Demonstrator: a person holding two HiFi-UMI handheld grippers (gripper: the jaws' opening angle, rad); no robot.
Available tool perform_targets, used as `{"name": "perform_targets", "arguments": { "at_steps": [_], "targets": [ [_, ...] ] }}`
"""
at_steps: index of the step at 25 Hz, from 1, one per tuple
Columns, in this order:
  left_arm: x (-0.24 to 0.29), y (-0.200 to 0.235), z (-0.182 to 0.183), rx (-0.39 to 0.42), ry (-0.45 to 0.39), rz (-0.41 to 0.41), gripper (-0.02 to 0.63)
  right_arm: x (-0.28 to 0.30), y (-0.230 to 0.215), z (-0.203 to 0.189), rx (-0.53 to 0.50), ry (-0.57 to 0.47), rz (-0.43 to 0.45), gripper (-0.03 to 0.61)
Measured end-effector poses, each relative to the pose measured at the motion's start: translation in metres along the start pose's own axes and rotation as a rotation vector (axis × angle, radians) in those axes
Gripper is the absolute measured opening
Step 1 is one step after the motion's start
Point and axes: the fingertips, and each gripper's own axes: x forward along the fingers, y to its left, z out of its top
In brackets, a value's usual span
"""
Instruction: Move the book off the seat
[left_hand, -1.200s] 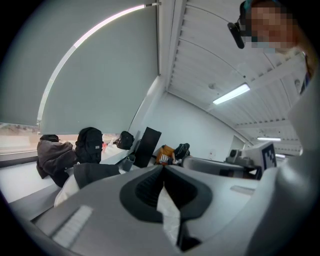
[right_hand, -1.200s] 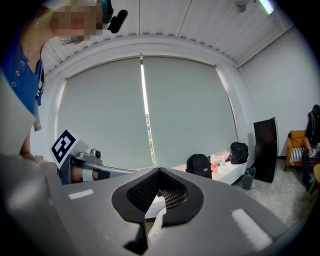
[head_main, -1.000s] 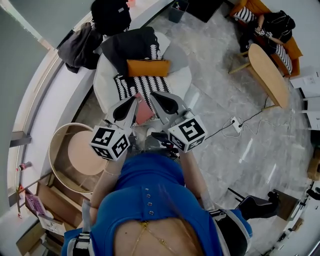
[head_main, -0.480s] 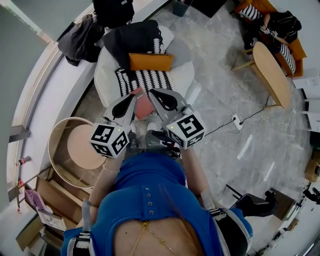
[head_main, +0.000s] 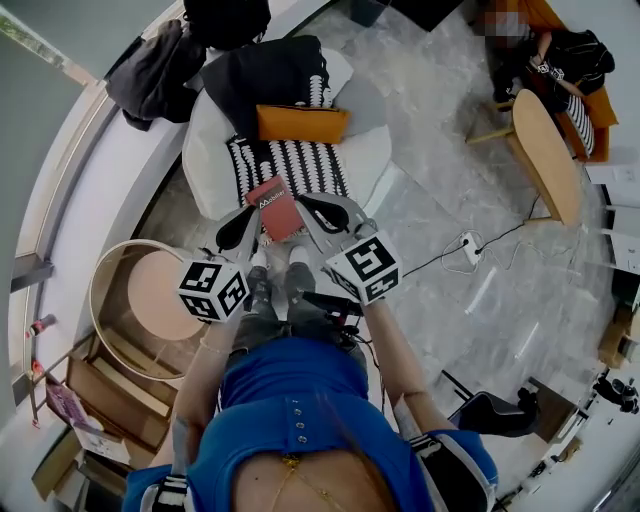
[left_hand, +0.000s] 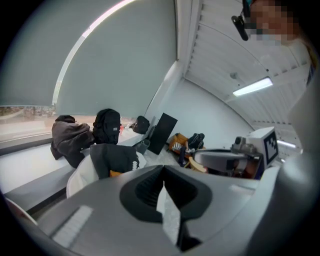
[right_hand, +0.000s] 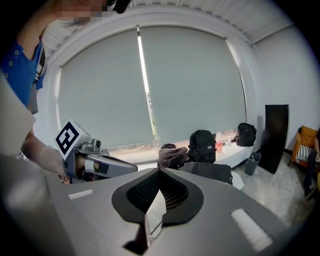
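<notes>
No text can be read with certainty. The red book (head_main: 275, 208) carries a short line of white print across its cover, too small to make out. The left marker cube (head_main: 213, 290) and the right marker cube (head_main: 364, 268) show only black-and-white square patterns

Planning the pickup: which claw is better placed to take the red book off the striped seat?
Right, marginally: the right claw seems to meet the red rectangular book at its edge, while the left claw sits just beside it. Both are shut, so either must open first.
</notes>
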Motion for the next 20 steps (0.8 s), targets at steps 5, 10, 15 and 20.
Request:
{"name": "perform_targets", "arguments": {
  "at_steps": [5, 10, 15, 20],
  "targets": [
    [0.048, 0.067, -0.066, -0.098, 0.111, 0.05, 0.003, 0.055, -0.049, -0.066, -0.014, 0.154, -0.001, 0.002],
    [0.105, 0.142, -0.164, -0.201, 0.251, 0.124, 0.083, 0.14, -0.099, -0.183, 0.034, 0.32, 0.026, 0.093],
    [0.161, 0.218, -0.287, -0.285, 0.381, 0.202, 0.166, 0.215, -0.125, -0.332, 0.096, 0.45, 0.069, 0.179],
    [0.206, 0.293, -0.415, -0.402, 0.498, 0.296, 0.206, 0.271, -0.15, -0.481, 0.227, 0.601, 0.075, 0.207]
  ]
}}
